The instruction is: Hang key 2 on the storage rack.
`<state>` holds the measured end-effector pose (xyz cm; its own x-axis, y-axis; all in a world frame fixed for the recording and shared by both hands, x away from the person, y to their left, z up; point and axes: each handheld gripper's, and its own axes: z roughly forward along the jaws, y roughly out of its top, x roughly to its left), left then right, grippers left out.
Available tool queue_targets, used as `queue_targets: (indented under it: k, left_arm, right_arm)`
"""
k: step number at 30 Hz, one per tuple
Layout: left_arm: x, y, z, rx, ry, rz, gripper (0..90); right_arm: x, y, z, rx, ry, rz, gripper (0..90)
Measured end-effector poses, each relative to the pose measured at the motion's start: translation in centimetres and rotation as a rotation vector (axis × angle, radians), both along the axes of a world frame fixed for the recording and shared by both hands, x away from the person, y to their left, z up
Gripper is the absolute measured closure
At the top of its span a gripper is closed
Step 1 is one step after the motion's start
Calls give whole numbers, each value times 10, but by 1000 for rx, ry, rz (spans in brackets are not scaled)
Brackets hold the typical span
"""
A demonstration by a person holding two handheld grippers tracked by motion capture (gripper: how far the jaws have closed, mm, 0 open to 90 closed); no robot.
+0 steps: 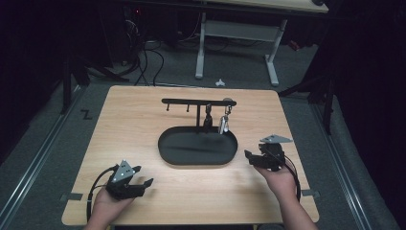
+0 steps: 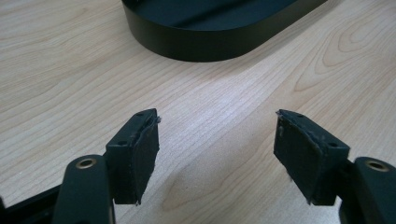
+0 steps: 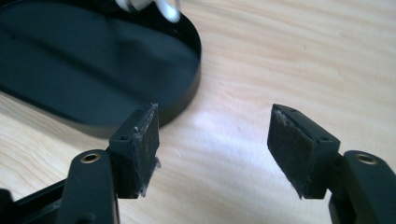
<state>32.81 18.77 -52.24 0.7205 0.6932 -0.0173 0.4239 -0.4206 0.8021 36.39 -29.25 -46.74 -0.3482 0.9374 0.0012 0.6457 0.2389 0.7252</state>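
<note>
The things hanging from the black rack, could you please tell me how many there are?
2: a dark item near the post and a silvery keyring item toward the bar's right end. The left hooks look bare; anything smaller may be hidden.

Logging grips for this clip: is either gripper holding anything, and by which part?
Nothing is held. The left gripper and right gripper both stand open over bare table, near the black tray.

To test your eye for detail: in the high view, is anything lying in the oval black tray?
No, the oval black tray lies bare, and the keys hang from the rack above it.
</note>
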Motion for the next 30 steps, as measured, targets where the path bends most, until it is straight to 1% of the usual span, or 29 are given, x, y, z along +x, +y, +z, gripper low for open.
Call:
queue_targets:
  k: [2, 3, 4, 5, 6, 7, 8, 9, 10, 11, 12, 14, 18, 23, 26, 30]
  left_arm:
    - [-1, 0, 0, -9, -3, 6, 314]
    - [-1, 1, 0, -14, -5, 10, 314]
    - [-1, 1, 0, -14, -5, 10, 314]
    - [-2, 2, 1, -27, -7, 20, 314]
    - [-2, 2, 1, -30, -9, 26, 313]
    - [-2, 2, 1, -33, -9, 31, 312]
    - [-3, 2, 1, -38, -9, 36, 312]
    - [-3, 1, 2, -40, -11, 35, 310]
    - [-4, 0, 2, -40, -15, 35, 310]
    - [-4, -1, 2, -33, -18, 34, 309]
    - [-5, -2, 3, -25, -22, 32, 309]
    - [-6, -2, 4, -23, -29, 35, 307]
    - [-8, -1, 6, -19, -36, 29, 306]
    - [-9, -1, 6, -24, -49, 23, 305]
    - [-8, -1, 7, -26, -56, 18, 304]
    - [-7, -1, 9, -27, -73, 17, 304]
  right_arm:
    - [-9, -6, -11, 23, -26, -4, 308]
    - [-13, -9, -17, 25, -33, -6, 299]
    - [-18, -10, -23, 24, -43, -11, 295]
    - [-23, -10, -29, 18, -62, -22, 296]
    - [-29, -10, -36, 3, -92, -32, 294]
    - [-37, -11, -43, -4, -123, -41, 315]
    - [-42, -12, -48, -3, -131, -37, 330]
    - [-43, -12, -49, 4, -108, -20, 311]
    - [-44, -11, -50, 1, -95, -5, 311]
    - [-44, -11, -51, -13, -102, 1, 318]
    - [-45, -11, -52, -8, -100, -3, 318]
    - [-42, -9, -54, -5, -98, -3, 318]
    - [-41, -6, -54, -16, -124, -6, 318]
    - [-44, -9, -51, 12, -149, -23, 321]
    - [-45, -10, -50, 19, -151, -42, 324]
    - [-46, -11, -52, 21, -144, -49, 324]
